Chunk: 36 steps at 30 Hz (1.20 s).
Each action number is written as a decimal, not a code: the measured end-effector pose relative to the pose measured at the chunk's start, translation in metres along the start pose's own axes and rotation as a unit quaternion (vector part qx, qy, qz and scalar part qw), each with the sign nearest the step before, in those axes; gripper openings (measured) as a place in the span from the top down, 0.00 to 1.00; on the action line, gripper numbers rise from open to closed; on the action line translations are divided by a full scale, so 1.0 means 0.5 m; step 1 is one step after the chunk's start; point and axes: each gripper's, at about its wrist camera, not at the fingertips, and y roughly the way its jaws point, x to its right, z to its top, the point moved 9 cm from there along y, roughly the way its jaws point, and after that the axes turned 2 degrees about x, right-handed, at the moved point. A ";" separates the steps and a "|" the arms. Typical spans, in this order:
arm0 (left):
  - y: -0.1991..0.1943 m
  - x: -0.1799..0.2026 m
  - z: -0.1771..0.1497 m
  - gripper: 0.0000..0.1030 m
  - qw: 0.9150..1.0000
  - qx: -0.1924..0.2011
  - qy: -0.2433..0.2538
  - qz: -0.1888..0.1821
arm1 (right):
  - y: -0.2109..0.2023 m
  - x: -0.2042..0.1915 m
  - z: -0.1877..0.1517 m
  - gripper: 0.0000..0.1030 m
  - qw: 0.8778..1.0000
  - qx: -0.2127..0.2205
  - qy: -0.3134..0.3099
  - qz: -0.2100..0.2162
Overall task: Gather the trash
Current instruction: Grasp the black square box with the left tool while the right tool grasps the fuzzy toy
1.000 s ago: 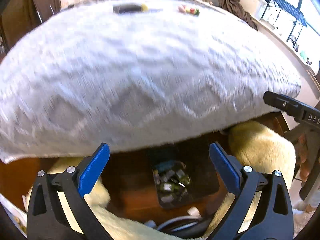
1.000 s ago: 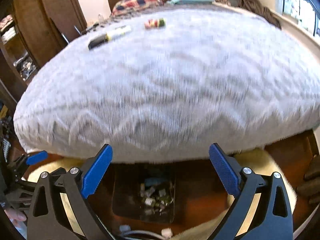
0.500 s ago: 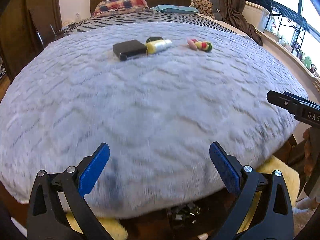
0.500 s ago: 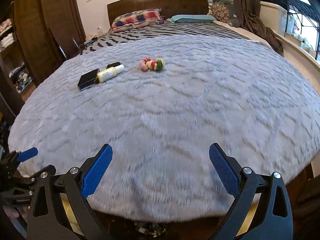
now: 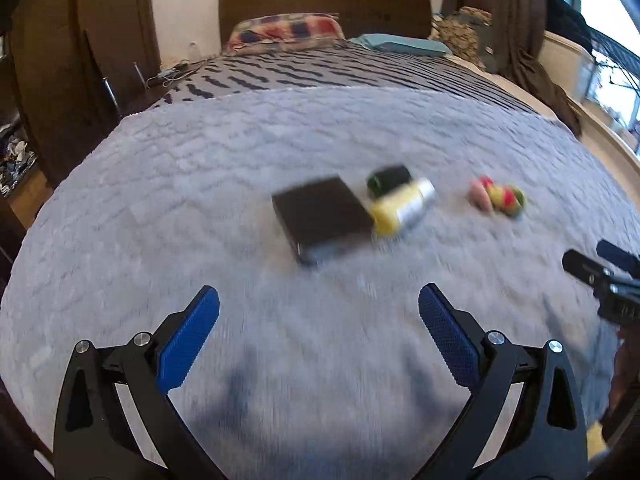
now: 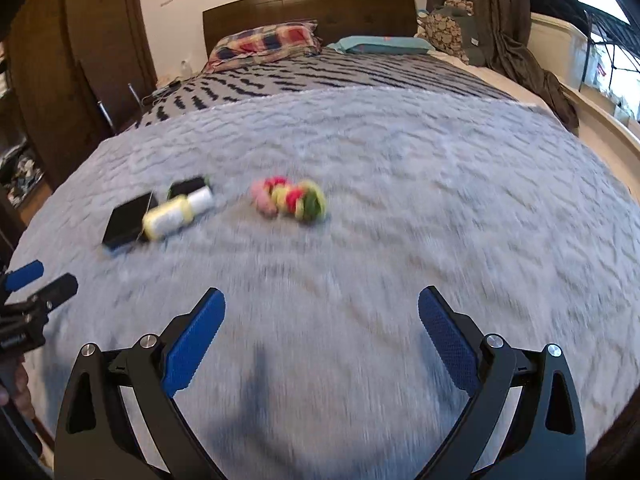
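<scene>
I am looking across a grey fluffy blanket point(image 5: 240, 184) that is covering the near half of a bed, with a striped cover point(image 5: 320, 74) beyond it reaching a plaid pillow point(image 5: 286, 31) and a dark headboard point(image 5: 324, 2) at twelve o'clock. A dark wooden wardrobe point(image 5: 80, 64) is standing at ten o'clock, and bright windows are showing at two o'clock past a hanging brown cloth point(image 6: 516, 48).

My left gripper point(image 5: 319, 334) is hovering with its blue pads spread wide, holding nothing. From it, a black box point(image 5: 322, 216) is lying at twelve o'clock, touching a yellow bottle point(image 5: 402, 206) at one o'clock; a small dark item point(image 5: 388, 178) is sitting just behind the bottle. A pink, yellow and green bundle point(image 6: 290, 200) is lying at eleven o'clock from my right gripper point(image 6: 322, 336), whose jaws are likewise standing apart and empty.

The blanket between the grippers and these items is lying bare. Its left edge is dropping off near the wardrobe; the right edge is curving away toward the window ledge. Everything is motion-blurred.
</scene>
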 end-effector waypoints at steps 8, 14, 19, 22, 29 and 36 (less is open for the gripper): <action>0.121 -0.002 0.084 0.08 0.999 -0.032 -0.014 0.019 | 0.098 -0.022 0.066 0.05 1.000 -0.015 -0.016 -0.007; 0.198 -0.012 0.111 0.08 0.997 -0.063 -0.029 0.032 | 0.150 -0.035 0.093 0.05 0.999 -0.026 -0.022 -0.004; 0.245 -0.006 0.097 0.08 0.994 -0.096 -0.031 0.032 | 0.197 -0.042 0.090 0.05 0.998 -0.048 -0.030 -0.006; 0.268 -0.004 0.085 0.10 0.993 -0.108 -0.034 0.028 | 0.219 -0.038 0.082 0.08 0.998 -0.064 -0.021 -0.001; 0.275 0.000 0.082 0.28 0.994 -0.102 -0.028 0.024 | 0.218 -0.044 0.078 0.46 0.998 -0.065 -0.021 0.016; 0.216 -0.001 0.059 0.29 0.995 -0.094 -0.017 0.013 | 0.166 -0.060 0.048 0.60 0.997 -0.066 -0.036 0.022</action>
